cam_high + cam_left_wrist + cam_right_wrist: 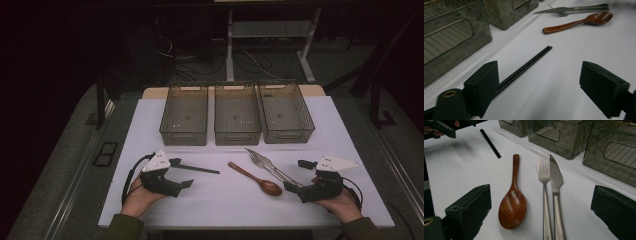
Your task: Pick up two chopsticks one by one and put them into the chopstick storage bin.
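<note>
1. The white rectangular tabletop carries everything, and the person's forearms come in at its six o'clock edge.
2. Three smoky translucent plastic bins stand side by side toward twelve o'clock: the left bin, the middle bin and the right bin. All three look bare inside.
3. The left tool sits at about eight o'clock, gripped in the left hand; its jaws point toward three o'clock and stand released, nothing between the pads.
4. The right tool sits at about four o'clock in the right hand; its jaws point toward nine o'clock and are spread apart, empty.
5. A pair of thin black chopsticks lies flat just beside the left tool's far jaw.
6. A steel table knife and a steel fork lie side by side, their handles reaching between the right tool's jaws.
7. A brown wooden spoon rests at centre, bowl toward the right tool.
</note>
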`<action>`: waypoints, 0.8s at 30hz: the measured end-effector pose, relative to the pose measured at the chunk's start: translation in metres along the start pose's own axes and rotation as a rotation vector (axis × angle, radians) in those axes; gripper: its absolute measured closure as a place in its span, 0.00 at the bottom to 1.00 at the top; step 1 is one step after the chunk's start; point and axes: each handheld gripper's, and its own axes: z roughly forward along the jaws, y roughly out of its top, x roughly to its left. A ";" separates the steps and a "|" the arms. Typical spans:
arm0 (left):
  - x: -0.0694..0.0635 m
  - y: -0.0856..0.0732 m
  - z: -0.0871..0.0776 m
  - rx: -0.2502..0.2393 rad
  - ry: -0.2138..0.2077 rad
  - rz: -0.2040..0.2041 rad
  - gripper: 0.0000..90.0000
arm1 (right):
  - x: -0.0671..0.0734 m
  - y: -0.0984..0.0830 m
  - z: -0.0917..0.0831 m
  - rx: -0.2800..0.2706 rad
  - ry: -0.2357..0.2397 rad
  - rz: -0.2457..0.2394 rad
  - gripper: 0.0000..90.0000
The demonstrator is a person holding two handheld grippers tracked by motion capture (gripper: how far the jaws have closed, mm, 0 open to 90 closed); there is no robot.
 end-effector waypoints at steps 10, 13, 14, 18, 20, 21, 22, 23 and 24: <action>0.028 -0.005 -0.002 0.028 0.012 -0.005 0.49 | -0.001 0.000 0.000 0.004 0.004 0.005 0.02; 0.032 -0.005 0.000 0.031 0.009 -0.006 0.53 | -0.001 0.000 0.000 0.006 0.003 0.004 0.03; 0.034 -0.005 0.001 0.038 0.005 -0.001 0.55 | -0.001 0.000 0.000 0.006 0.002 0.005 0.03; 0.040 -0.002 0.010 0.056 -0.030 0.006 0.60 | -0.001 0.000 0.001 0.007 0.001 0.007 0.03; 0.040 -0.001 0.013 0.063 -0.036 0.013 0.61 | -0.002 0.000 0.001 0.006 0.001 0.009 0.03; 0.040 0.000 0.015 0.074 -0.044 0.024 0.62 | -0.002 0.000 0.001 0.006 0.002 0.009 0.03; 0.039 0.004 0.021 0.083 -0.059 0.033 0.62 | -0.002 0.000 0.001 0.006 0.002 0.009 0.03; 0.038 0.005 0.024 0.087 -0.067 0.042 0.63 | -0.002 0.000 0.001 0.007 0.001 0.010 0.03; 0.037 0.007 0.027 0.091 -0.073 0.046 0.63 | -0.002 0.000 0.001 0.007 0.002 0.011 0.03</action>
